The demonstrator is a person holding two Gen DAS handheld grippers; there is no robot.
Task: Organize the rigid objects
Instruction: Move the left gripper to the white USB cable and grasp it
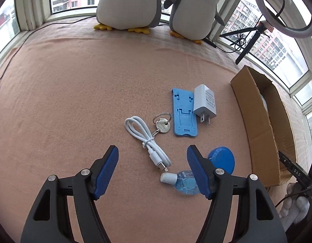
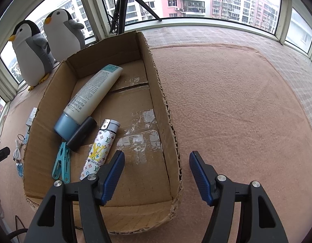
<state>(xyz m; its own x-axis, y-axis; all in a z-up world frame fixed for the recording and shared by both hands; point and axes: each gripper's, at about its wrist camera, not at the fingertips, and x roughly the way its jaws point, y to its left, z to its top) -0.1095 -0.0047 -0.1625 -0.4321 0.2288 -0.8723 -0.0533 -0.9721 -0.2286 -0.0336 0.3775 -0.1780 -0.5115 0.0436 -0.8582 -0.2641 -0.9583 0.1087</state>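
Observation:
In the left wrist view my left gripper is open and empty above a coiled white cable. Near it lie a key on a ring, a blue phone stand, a white charger plug, a blue round lid and a small blue bottle with a white cap, partly hidden by the right finger. In the right wrist view my right gripper is open and empty over the near right wall of the cardboard box. The box holds a white tube, a black case, a patterned lighter and a teal clip.
Two plush penguins stand at the window beyond the pink cloth. A tripod with a ring light stands behind the box. A black cable runs along the left edge of the cloth.

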